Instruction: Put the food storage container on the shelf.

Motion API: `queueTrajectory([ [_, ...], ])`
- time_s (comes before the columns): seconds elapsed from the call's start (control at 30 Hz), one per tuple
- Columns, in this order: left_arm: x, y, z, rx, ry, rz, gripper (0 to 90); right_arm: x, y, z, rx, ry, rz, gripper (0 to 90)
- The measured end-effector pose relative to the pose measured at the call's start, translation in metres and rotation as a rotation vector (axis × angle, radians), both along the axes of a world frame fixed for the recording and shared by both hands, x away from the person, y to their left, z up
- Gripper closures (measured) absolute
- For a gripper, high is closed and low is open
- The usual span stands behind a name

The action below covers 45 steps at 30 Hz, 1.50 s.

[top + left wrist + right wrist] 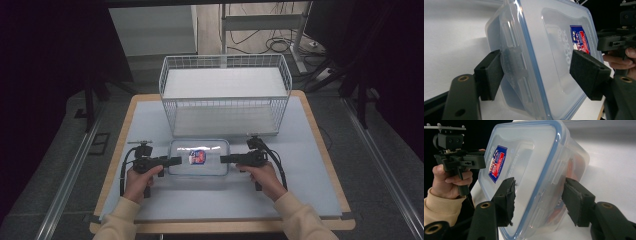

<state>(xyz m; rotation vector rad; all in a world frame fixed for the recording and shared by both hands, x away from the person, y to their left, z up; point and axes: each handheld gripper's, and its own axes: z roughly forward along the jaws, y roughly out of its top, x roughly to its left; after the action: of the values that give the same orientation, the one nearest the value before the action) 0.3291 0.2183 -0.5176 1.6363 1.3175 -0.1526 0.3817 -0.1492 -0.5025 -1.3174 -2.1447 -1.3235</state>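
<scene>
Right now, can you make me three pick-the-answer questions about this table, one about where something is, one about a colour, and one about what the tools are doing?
1. Where is the white wire basket?
A. behind the clear plastic box
B. on the floor
C. inside the box

2. What colour is the seal round the lid of the clear plastic box?
A. green
B. blue
C. yellow

3. How is the box's lid?
A. off
B. missing
C. on the box

Answers:
1 A: in the high view the basket stands farther back on the table.
2 B: both tool views show a blue line round the rim.
3 C: the lid sits on the box, with the left tool and right tool at its two ends.
</scene>
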Motion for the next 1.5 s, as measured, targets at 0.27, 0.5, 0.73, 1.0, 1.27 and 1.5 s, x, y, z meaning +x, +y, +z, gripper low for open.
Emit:
queueTrajectory([
  [0.27,-0.008,0.001,0.003,0.002,-0.031,0.015,31.3,-0.008,0.001,0.004,-0.008,-0.042,-0.014,47.9],
  [0.5,-0.015,-0.001,0.007,0.022,-0.067,0.014,34.1,-0.018,-0.003,0.007,0.003,-0.067,-0.017,51.6],
  [0.73,-0.021,-0.007,0.011,0.048,-0.098,0.019,35.2,-0.021,-0.007,0.008,0.014,-0.089,-0.034,52.6],
  [1.0,-0.025,-0.01,0.016,0.058,-0.124,0.033,37.0,-0.023,-0.01,0.01,0.018,-0.099,-0.044,52.8],
  [1.27,-0.026,-0.015,0.021,0.056,-0.144,0.037,37.8,-0.022,-0.014,0.013,0.029,-0.126,-0.048,52.8],
  [1.5,-0.028,-0.02,0.031,0.053,-0.17,0.031,37.9,-0.025,-0.019,0.027,0.029,-0.179,-0.048,52.6],
])
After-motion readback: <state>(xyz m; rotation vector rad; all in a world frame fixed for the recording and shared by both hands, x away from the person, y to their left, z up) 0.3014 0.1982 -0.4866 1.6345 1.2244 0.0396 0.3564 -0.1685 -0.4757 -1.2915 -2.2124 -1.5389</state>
